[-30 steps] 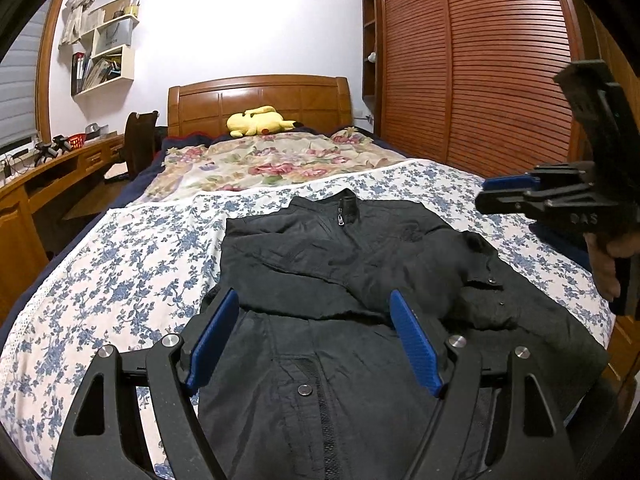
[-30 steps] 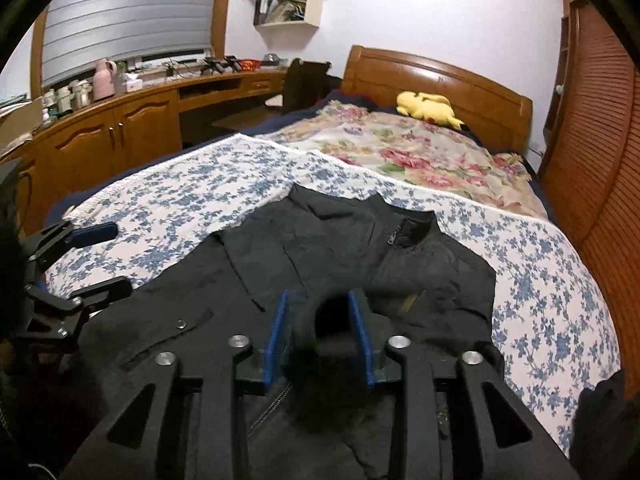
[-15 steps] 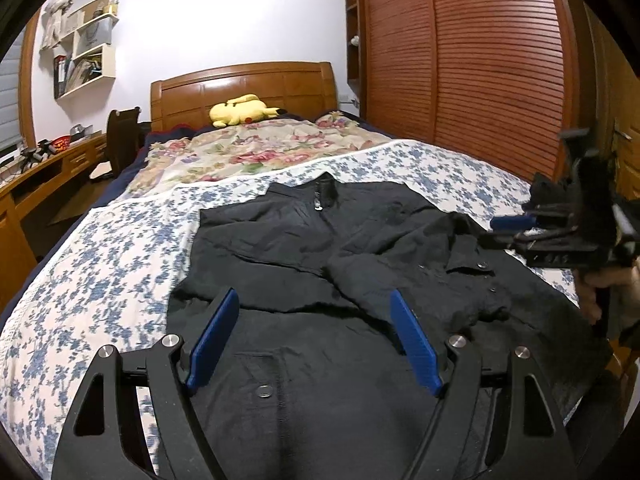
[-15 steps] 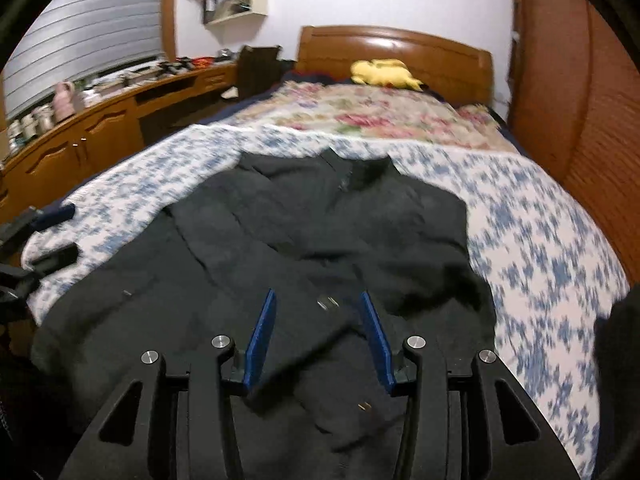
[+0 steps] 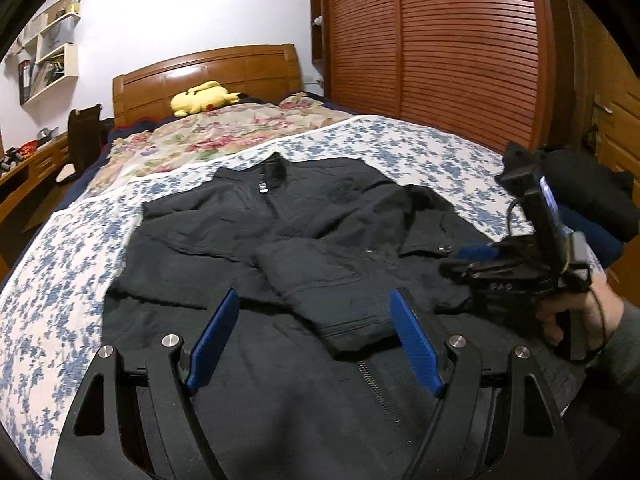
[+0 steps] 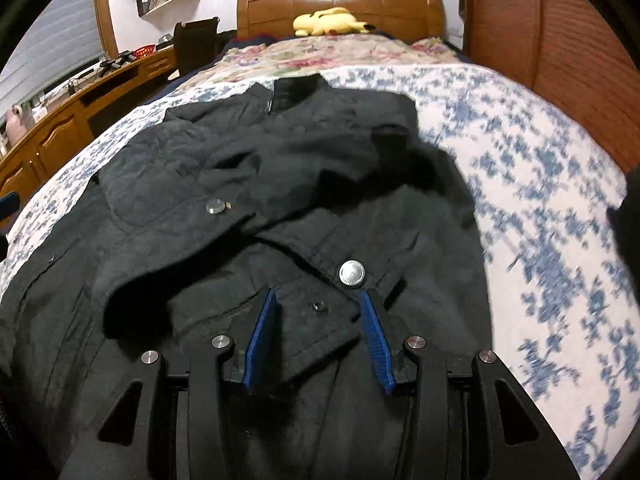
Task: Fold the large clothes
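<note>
Nearest us, our left gripper (image 5: 316,340) hovers wide open and empty above the black jacket (image 5: 280,216), ready to pinch its hem. Our right gripper (image 6: 318,334), half-open, holds nothing over a pocket flap. The jacket lies across the floral bedspread (image 5: 60,248), sleeves folded inward; beyond, the yellow plush (image 5: 204,98).

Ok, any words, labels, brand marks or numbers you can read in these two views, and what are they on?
None reads clearly.
Right gripper: pale lettering on its black body, too blurred to read.
Snap button on the black jacket: embossed ring, possibly text, too small to read.
Zipper pull at the jacket collar: no legible mark.
Books on the wall shelf: spines too small to read.
</note>
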The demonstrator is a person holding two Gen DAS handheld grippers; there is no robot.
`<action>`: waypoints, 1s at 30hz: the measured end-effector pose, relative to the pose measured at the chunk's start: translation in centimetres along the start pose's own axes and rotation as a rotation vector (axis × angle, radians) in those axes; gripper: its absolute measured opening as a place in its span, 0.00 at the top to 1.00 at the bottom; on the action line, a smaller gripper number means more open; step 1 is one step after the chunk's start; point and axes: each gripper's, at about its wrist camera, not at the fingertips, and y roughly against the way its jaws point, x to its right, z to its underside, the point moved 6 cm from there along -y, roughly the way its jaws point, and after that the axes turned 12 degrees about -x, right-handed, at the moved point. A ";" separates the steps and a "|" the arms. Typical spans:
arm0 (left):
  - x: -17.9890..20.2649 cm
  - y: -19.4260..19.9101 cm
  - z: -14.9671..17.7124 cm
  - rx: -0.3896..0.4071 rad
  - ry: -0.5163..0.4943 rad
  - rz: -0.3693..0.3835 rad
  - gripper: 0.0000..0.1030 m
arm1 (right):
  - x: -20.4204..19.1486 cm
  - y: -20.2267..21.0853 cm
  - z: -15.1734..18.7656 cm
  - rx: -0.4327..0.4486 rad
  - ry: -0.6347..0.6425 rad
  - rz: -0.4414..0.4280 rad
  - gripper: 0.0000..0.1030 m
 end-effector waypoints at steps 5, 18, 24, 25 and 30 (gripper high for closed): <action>2.0 1.0 -0.2 0.007 -0.021 0.041 0.24 | -0.1 -0.1 -0.2 0.031 -0.033 -0.031 0.56; 7.4 -1.1 -1.2 -0.059 -0.171 0.008 0.30 | 0.8 -0.1 0.4 0.037 -0.015 -0.016 0.56; 8.5 -5.0 -1.0 -0.145 -0.203 -0.008 0.45 | 1.4 0.3 0.4 0.049 -0.032 -0.048 0.56; 8.5 -5.5 -0.9 -0.156 -0.203 -0.015 0.46 | 1.4 0.3 0.5 0.049 -0.032 -0.050 0.56; 8.1 -7.3 -0.9 -0.201 -0.219 -0.044 0.81 | 1.0 0.2 0.5 0.050 -0.018 -0.049 0.56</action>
